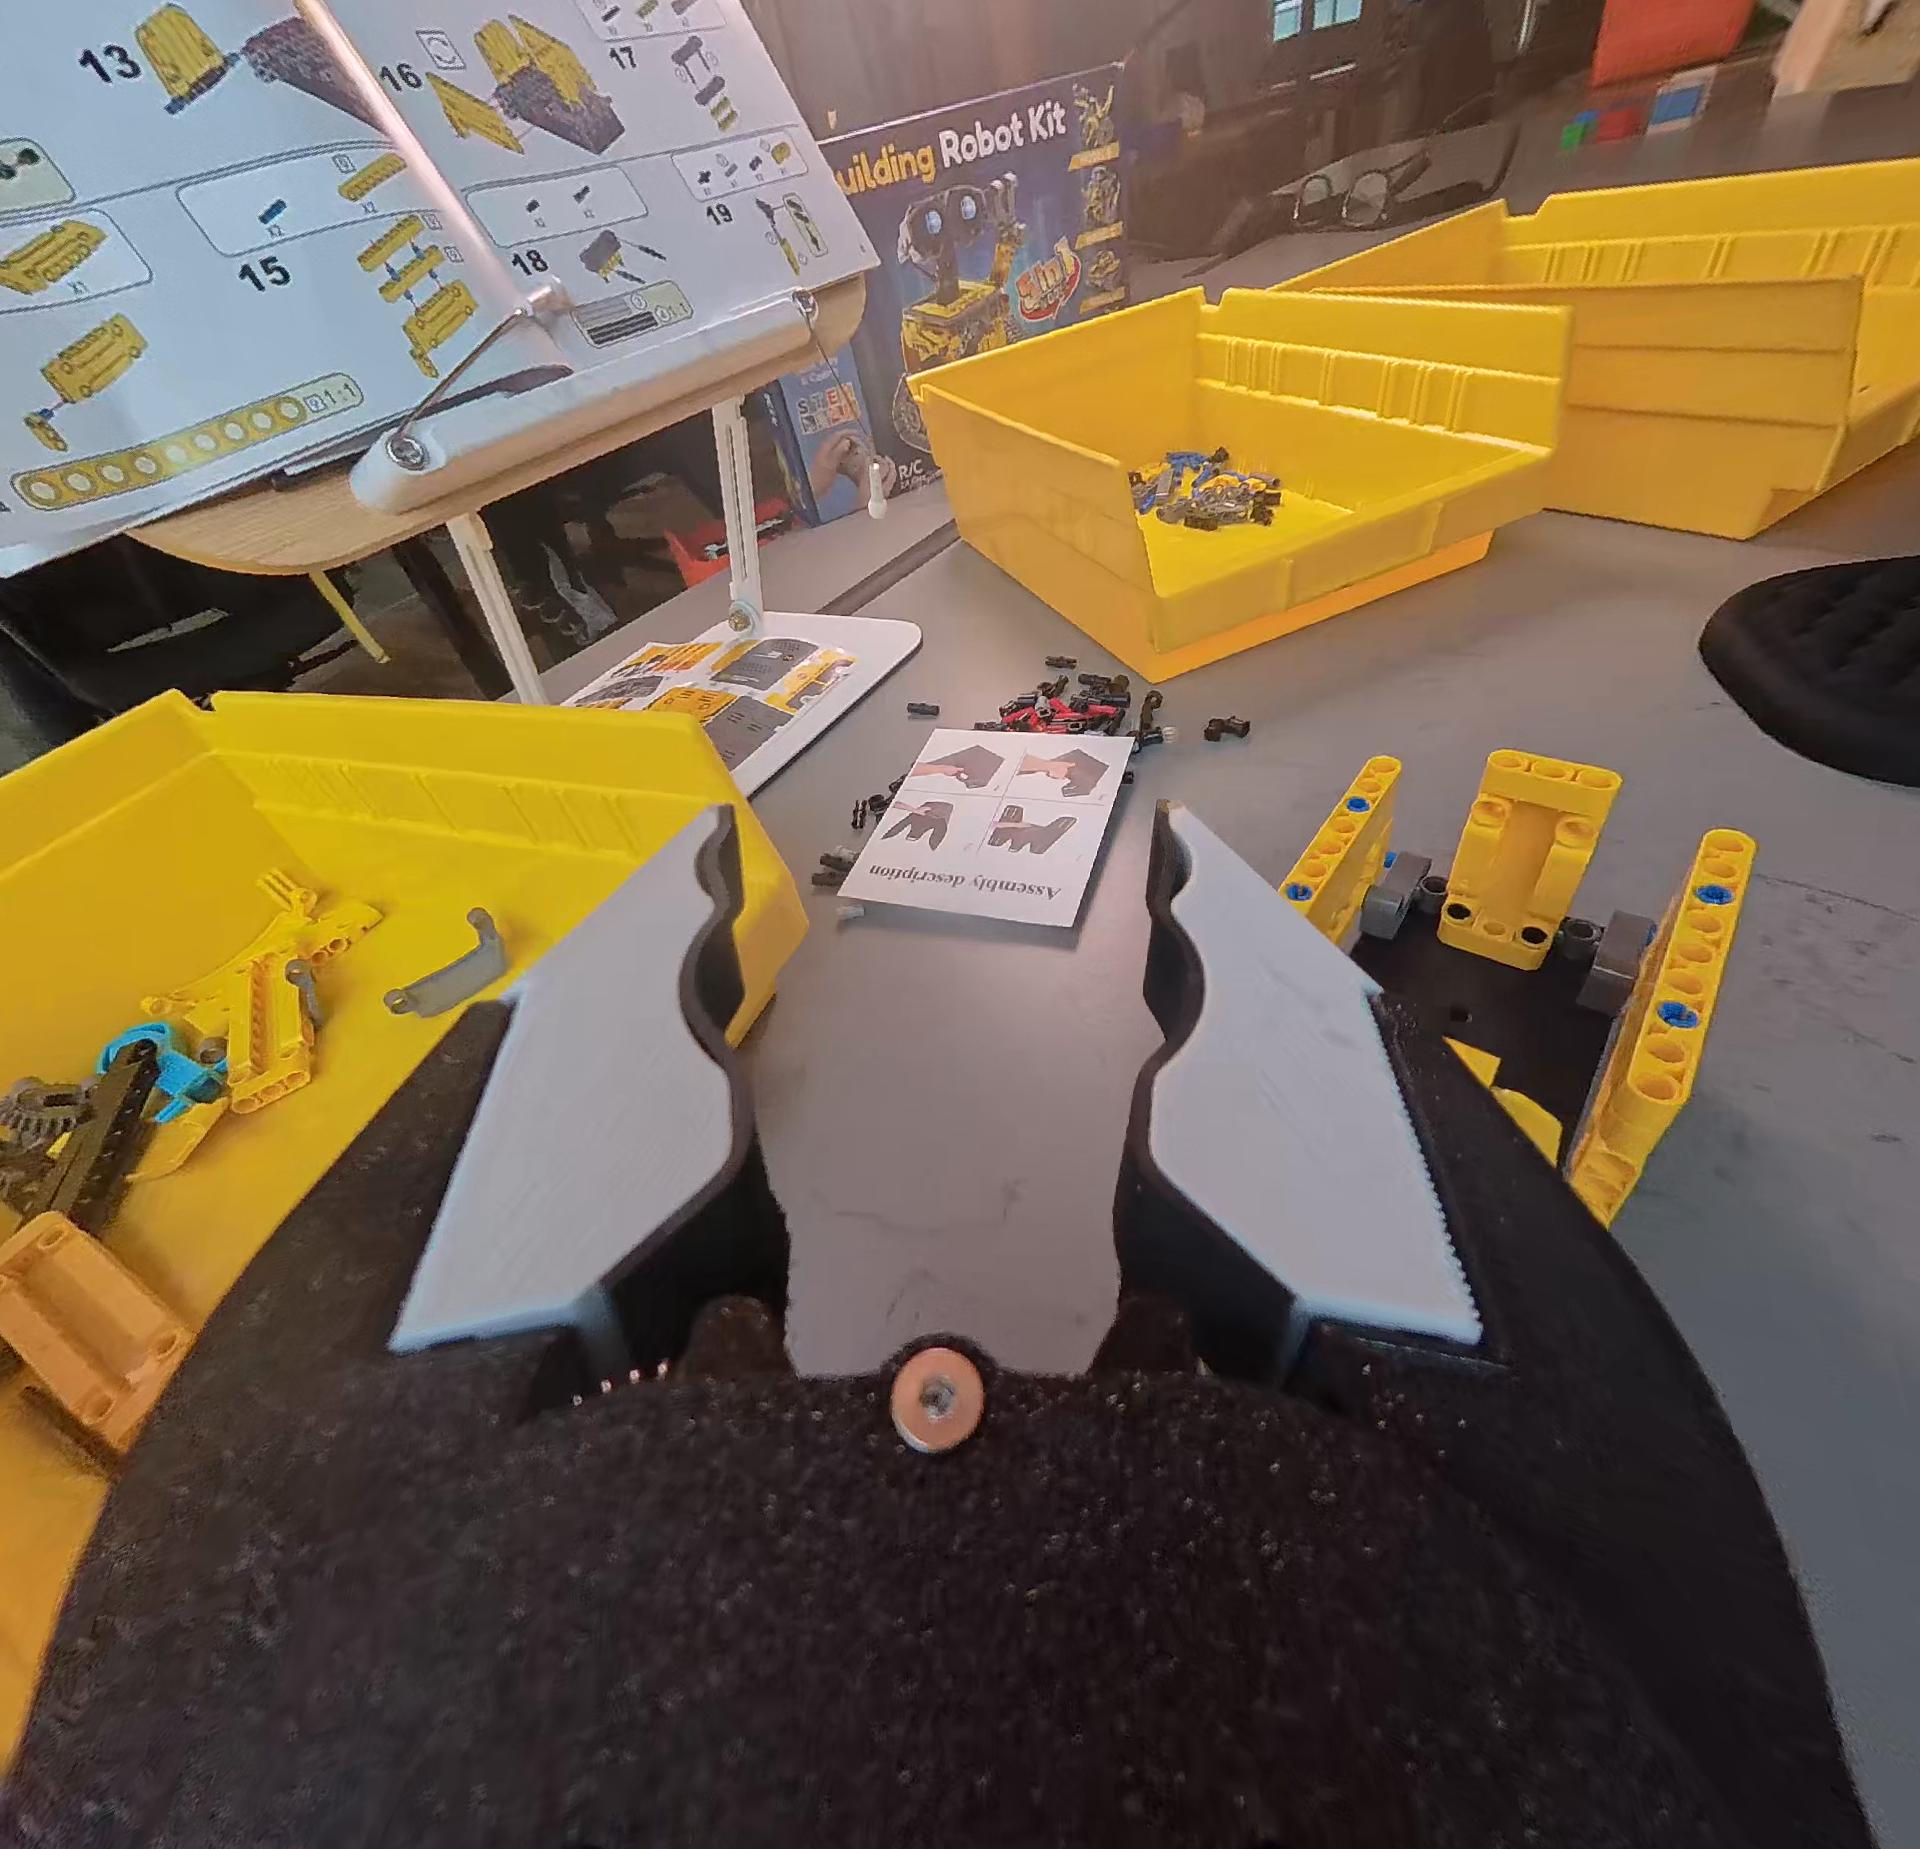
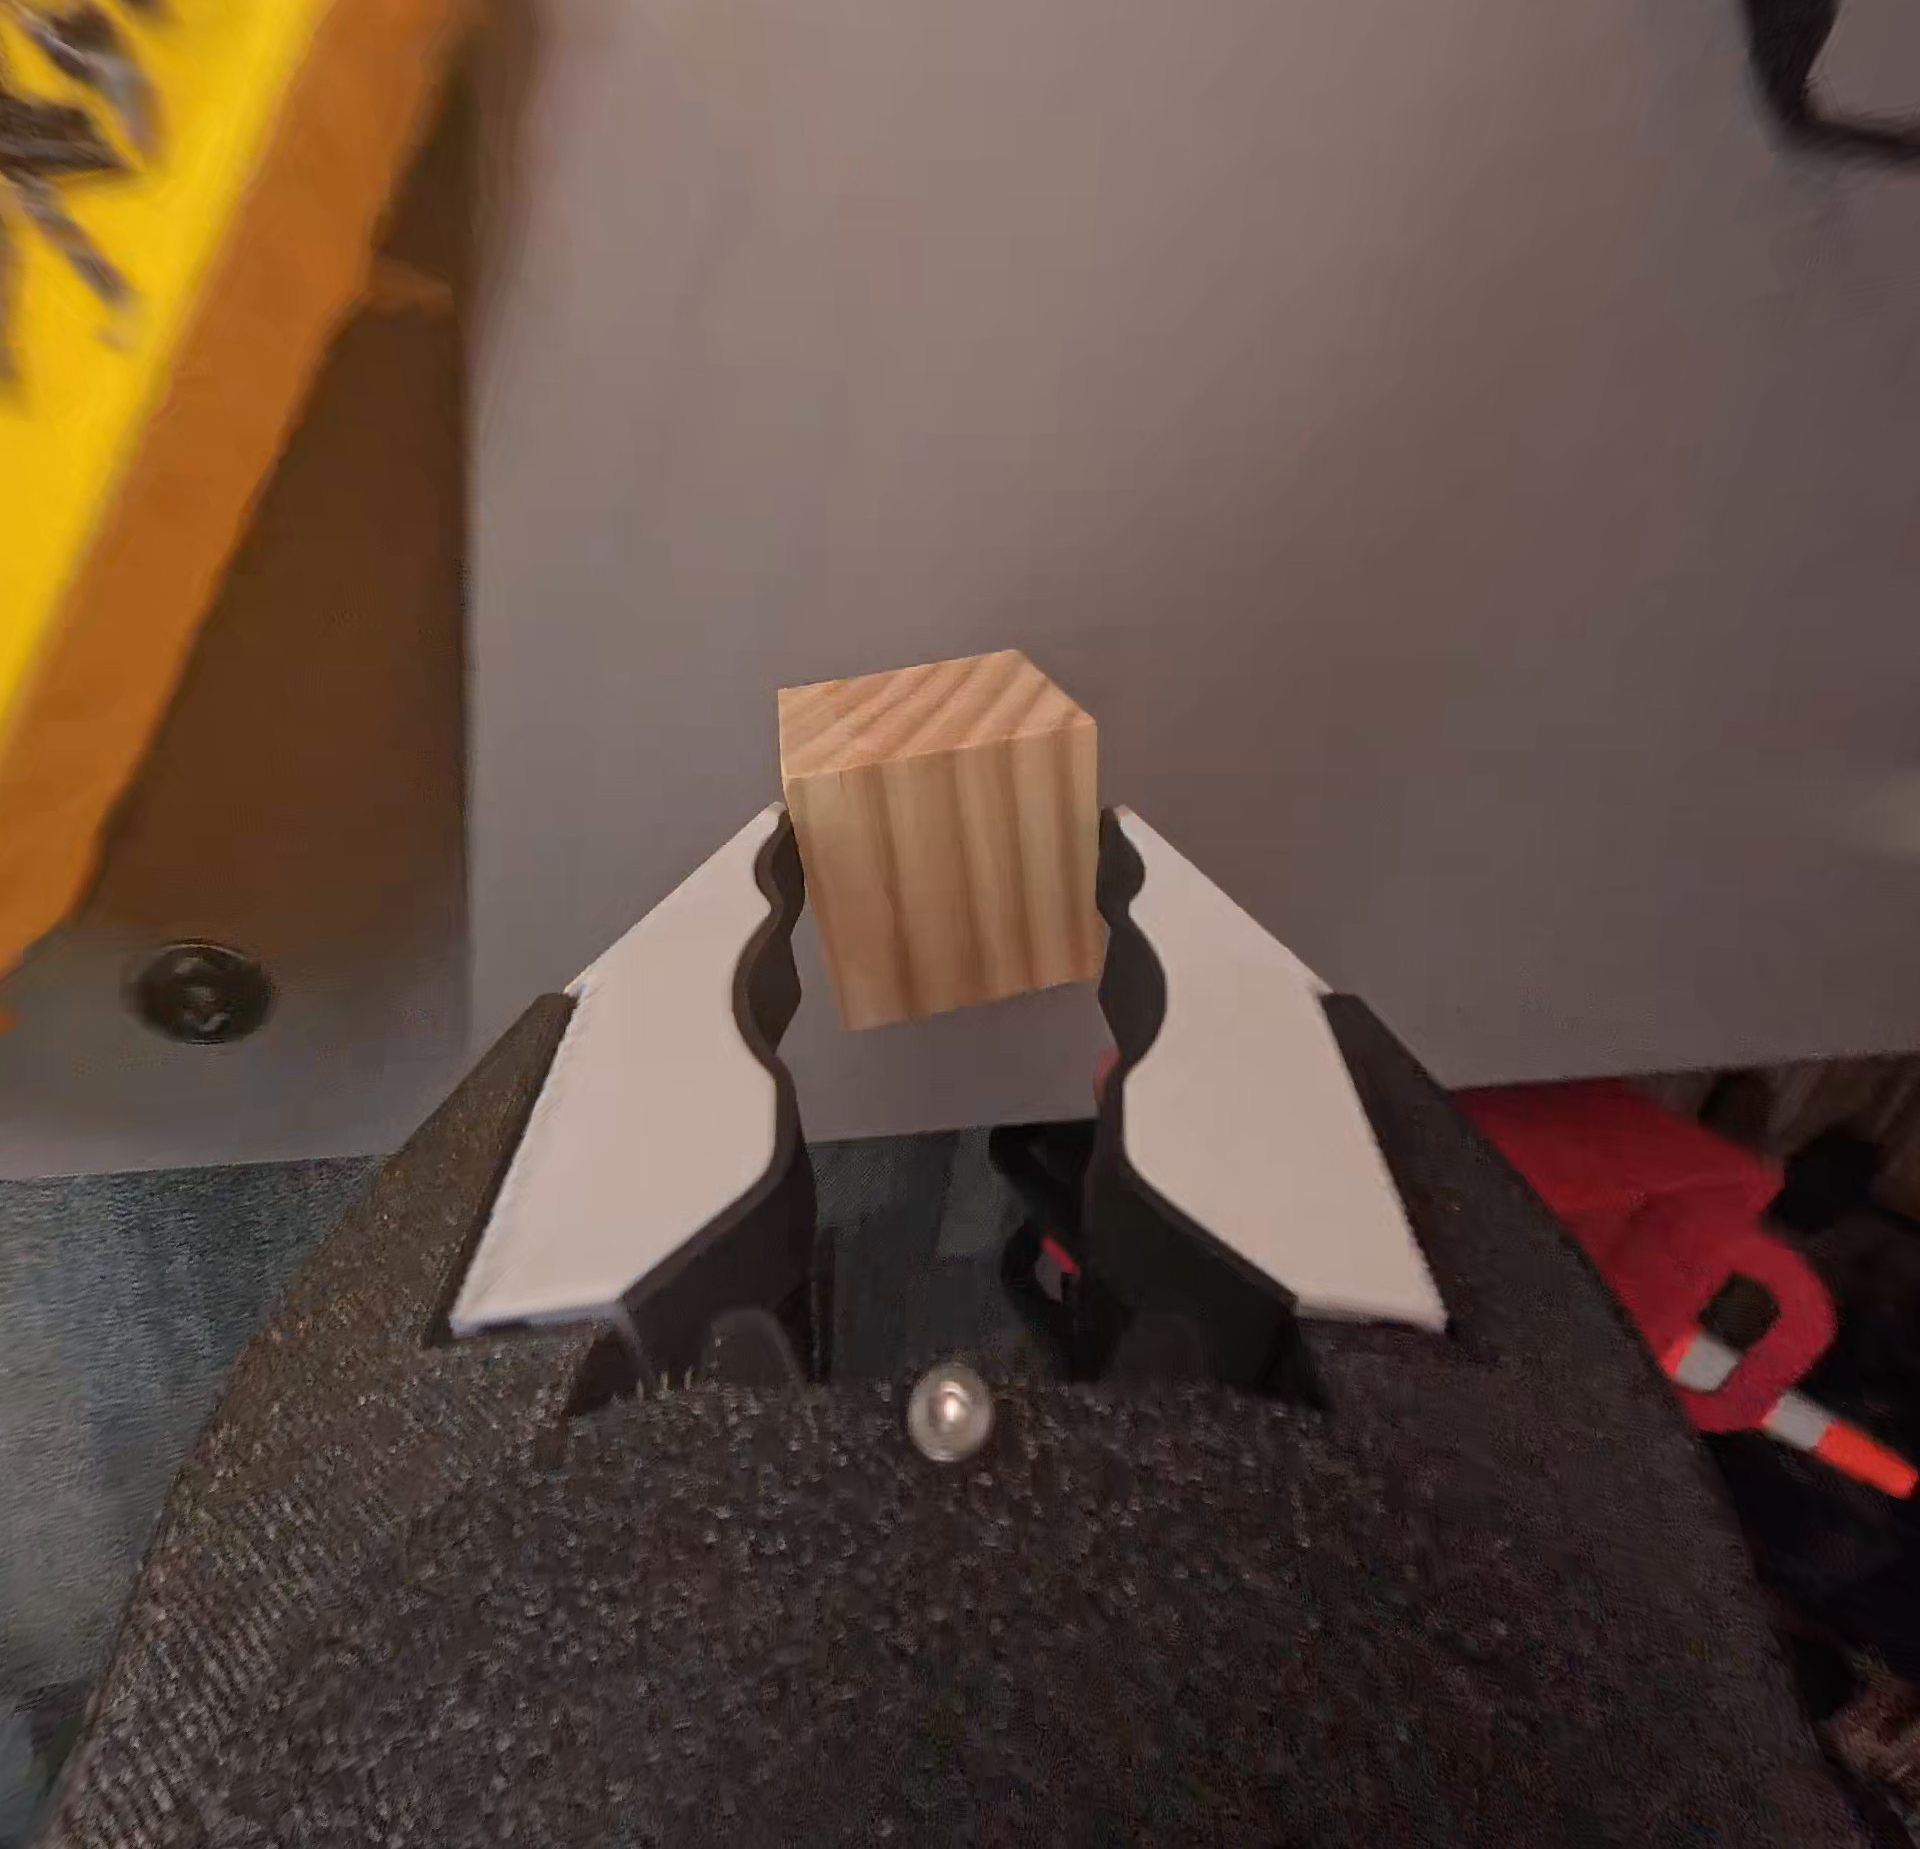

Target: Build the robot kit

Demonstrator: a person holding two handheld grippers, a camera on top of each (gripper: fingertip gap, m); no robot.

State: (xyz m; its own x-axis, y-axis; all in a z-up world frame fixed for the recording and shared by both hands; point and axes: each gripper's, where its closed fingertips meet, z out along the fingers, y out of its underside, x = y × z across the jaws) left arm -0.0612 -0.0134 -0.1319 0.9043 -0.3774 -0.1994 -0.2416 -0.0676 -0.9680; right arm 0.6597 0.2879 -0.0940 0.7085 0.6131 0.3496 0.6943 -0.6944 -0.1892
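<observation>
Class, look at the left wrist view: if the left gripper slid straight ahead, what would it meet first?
Most likely the white instruction card lying on the grey table; the left gripper has open, empty jaws. Depth is uncertain.

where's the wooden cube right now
In the right wrist view, the wooden cube sits clamped between the right gripper jaws, above the grey table.

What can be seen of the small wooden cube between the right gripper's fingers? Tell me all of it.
The small wooden cube is pale, unpainted wood with darker grain stripes on its near face and curved grain on top. Its edges look crisp and undamaged. It sits slightly tilted, clamped by the right gripper, whose black wavy pads press its left and right sides. It appears to be held above the grey table, near the table's front edge; its underside is hidden.
</observation>
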